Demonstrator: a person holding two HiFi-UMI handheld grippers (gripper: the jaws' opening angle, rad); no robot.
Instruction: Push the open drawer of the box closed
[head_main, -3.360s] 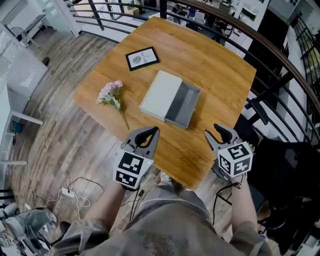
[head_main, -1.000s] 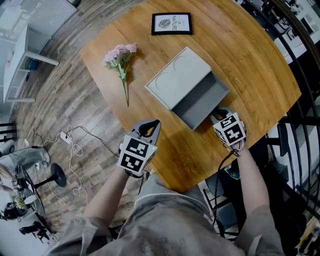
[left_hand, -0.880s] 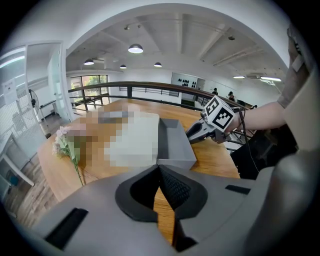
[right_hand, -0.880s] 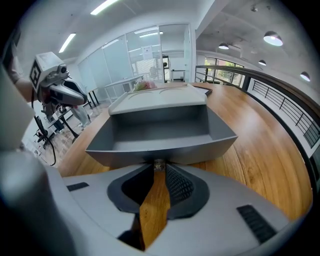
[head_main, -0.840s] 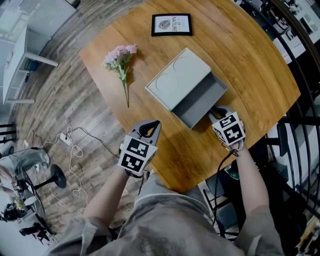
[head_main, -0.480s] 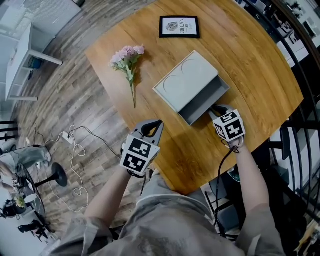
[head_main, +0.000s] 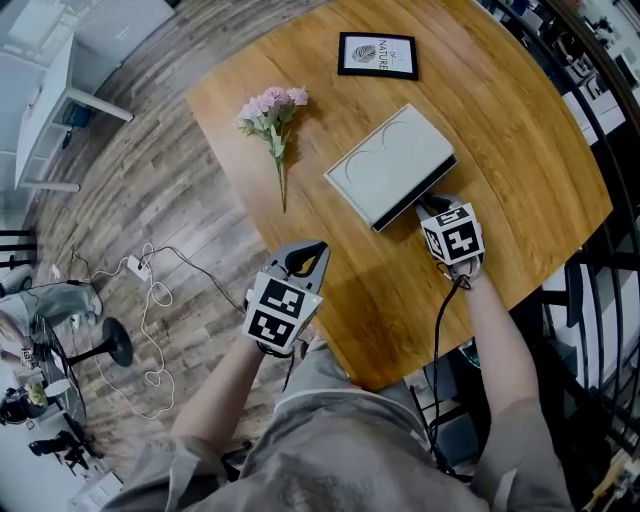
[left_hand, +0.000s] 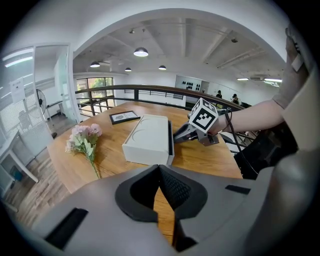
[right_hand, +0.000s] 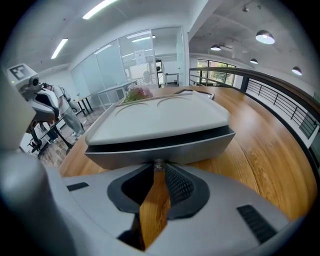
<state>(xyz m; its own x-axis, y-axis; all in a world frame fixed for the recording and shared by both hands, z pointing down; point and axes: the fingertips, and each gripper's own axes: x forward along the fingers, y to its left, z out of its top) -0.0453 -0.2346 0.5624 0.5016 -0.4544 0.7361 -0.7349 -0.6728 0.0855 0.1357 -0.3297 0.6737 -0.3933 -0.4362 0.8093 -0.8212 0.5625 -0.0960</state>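
Note:
A flat white box (head_main: 388, 163) lies on the round wooden table (head_main: 520, 130); its grey drawer (head_main: 417, 195) shows only as a thin dark strip at the box's near right side. My right gripper (head_main: 429, 206) is tight against the drawer front (right_hand: 165, 149). Its tips (right_hand: 158, 164) are closed round a small grey knob at the bottom of that front. My left gripper (head_main: 304, 252) hovers shut and empty at the table's near edge, apart from the box (left_hand: 147, 139). The left gripper view also shows the right gripper (left_hand: 186, 133) at the drawer.
A pink flower sprig (head_main: 273, 113) lies left of the box. A framed picture (head_main: 378, 56) lies beyond it. A dark railing (head_main: 600, 60) curves past the table's right side. Cables (head_main: 140, 290) lie on the wood floor to the left.
The drawer has slid from well open to almost fully inside the box, and the right gripper has followed it toward the box. The left gripper has stayed by the table's near edge.

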